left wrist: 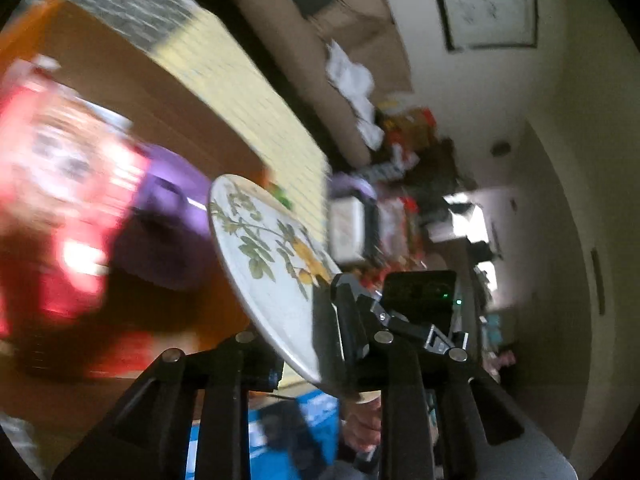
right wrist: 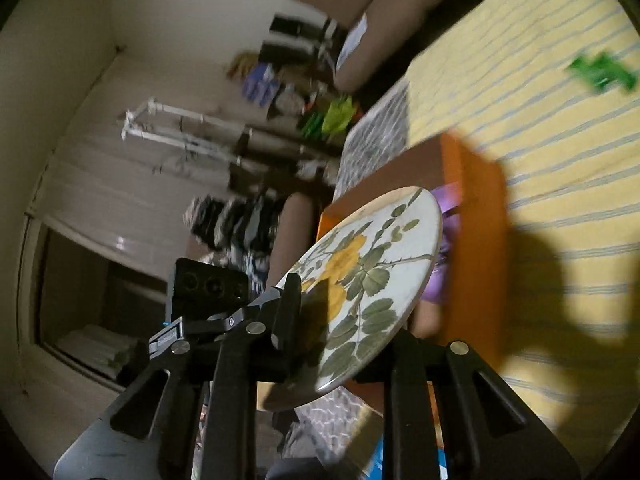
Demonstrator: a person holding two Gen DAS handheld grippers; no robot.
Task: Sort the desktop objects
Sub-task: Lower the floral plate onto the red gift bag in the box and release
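- Clearly the carrying step is in hand: both grippers hold one round plate [left wrist: 276, 264] up in the air, tilted steeply, above an orange box [right wrist: 476, 240] that sits on a yellow striped bed [right wrist: 560, 160].
- On the left gripper [left wrist: 340, 320], the jaws are clamped narrow on the plate's lower rim; one dark finger lies flat on the painted face, the other is hidden behind the plate.
- With the right gripper [right wrist: 304, 320], it is the same from the opposite edge: jaws pinched on the rim, one finger across the yellow flower.
- Judging by its look, the plate is glazed ceramic, thin, smooth and pale, painted with green leaves and yellow roses; I would expect it to be slippery and breakable.
- Inside the box I can make out something purple [left wrist: 168, 216], soft-looking, and close to the left camera a red packet [left wrist: 60, 208], too blurred to read.
- Off on the bedspread lies a small green thing [right wrist: 600, 70], well apart from the box.
- As I judge it, the next move is to level the plate and lower it into or beside the box, with both grips easing off together so neither edge drops first.
- Both views are smeared, so finer detail is lost.
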